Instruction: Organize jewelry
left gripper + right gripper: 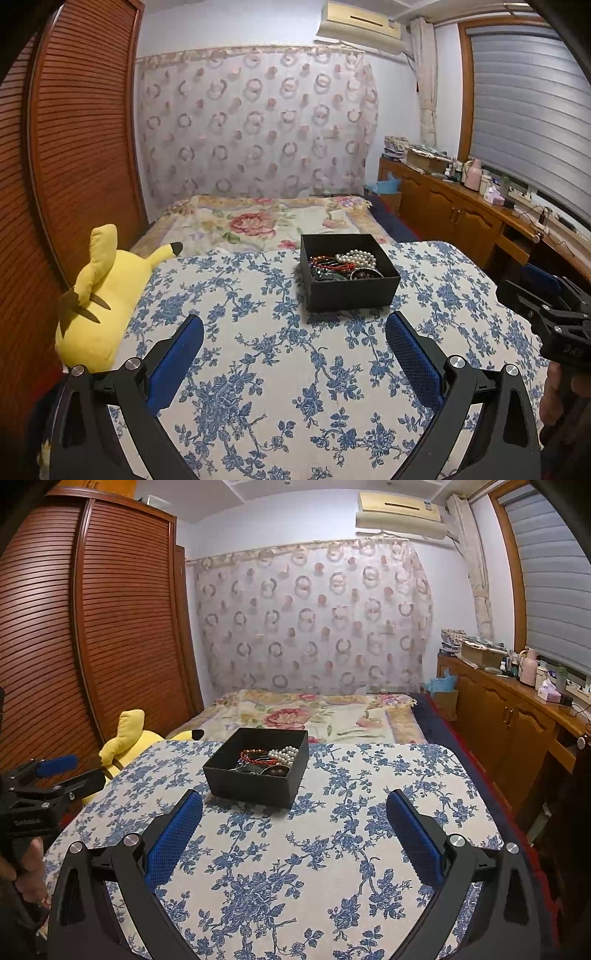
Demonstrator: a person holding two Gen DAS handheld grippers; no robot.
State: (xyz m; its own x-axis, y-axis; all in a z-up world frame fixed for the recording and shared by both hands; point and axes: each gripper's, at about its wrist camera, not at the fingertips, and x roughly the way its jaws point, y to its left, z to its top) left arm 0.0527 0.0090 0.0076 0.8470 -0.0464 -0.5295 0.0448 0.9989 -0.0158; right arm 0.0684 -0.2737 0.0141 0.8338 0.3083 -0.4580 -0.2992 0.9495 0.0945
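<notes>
A black open box [351,291] stands on a table with a blue floral cloth [280,369]. It holds a white pearl strand [358,257], a red beaded bracelet [325,262] and dark pieces. My left gripper [293,325] is open and empty, short of the box. My right gripper [293,805] is open and empty, with the box [255,786] ahead and slightly left; pearls [284,755] and the red bracelet [255,756] show inside. Each gripper shows at the other view's edge: the right [554,314], the left [44,779].
A yellow plush toy [99,295] lies at the table's left edge, against a wooden louvered wardrobe [74,147]. A bed with a floral cover [266,221] lies beyond the table. A wooden cabinet [461,214] with clutter runs along the right wall.
</notes>
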